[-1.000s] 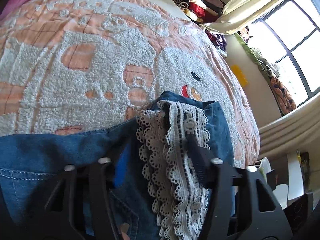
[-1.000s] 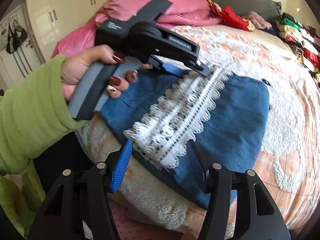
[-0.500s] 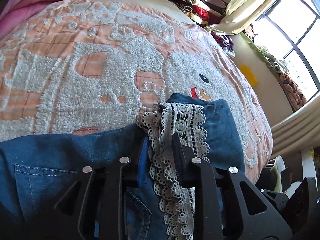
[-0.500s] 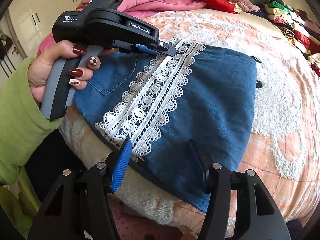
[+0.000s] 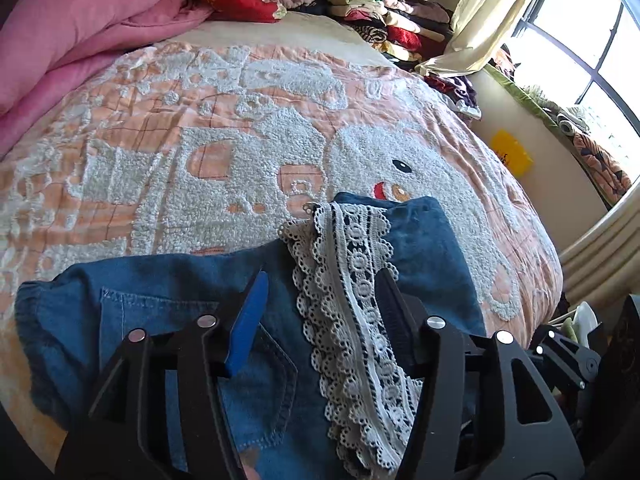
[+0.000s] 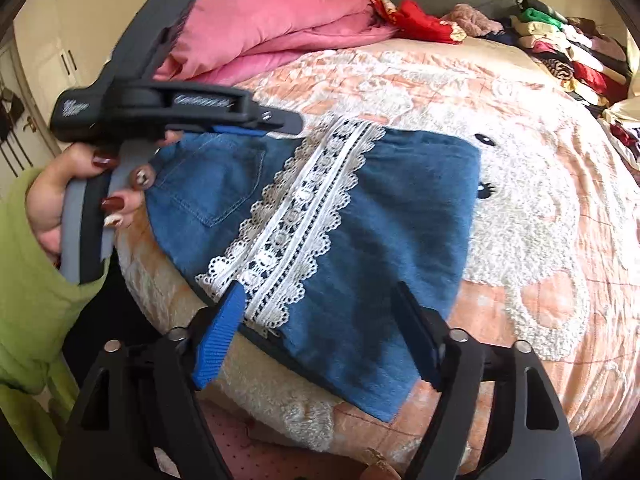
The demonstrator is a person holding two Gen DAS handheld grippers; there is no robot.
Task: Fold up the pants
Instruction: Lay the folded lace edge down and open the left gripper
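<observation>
**Spotter:** Where are the pants, and what have your grippers got?

**Operator:** The folded blue denim pants with the white lace stripe (image 6: pixel 360 216) lie flat on the peach-and-white tufted bedspread (image 6: pixel 540 184), at its near edge. My left gripper (image 5: pixel 320 300) has just been opening; its jaws stand about half apart over the lace, gripping nothing. My right gripper (image 6: pixel 320 308) has also just been opening, wide now, and it holds nothing either, though the near hem sits between its fingers.

**Spotter:** Which way does the bundle run?

**Operator:** In my right view, its long axis follows the lace, from about 7 o'clock up to 1 o'clock. The pants lie straight ahead at 12 from both grippers. I judge the right one nearer the hem end, the left nearer the pocket end, so another fold would go along that line.
</observation>
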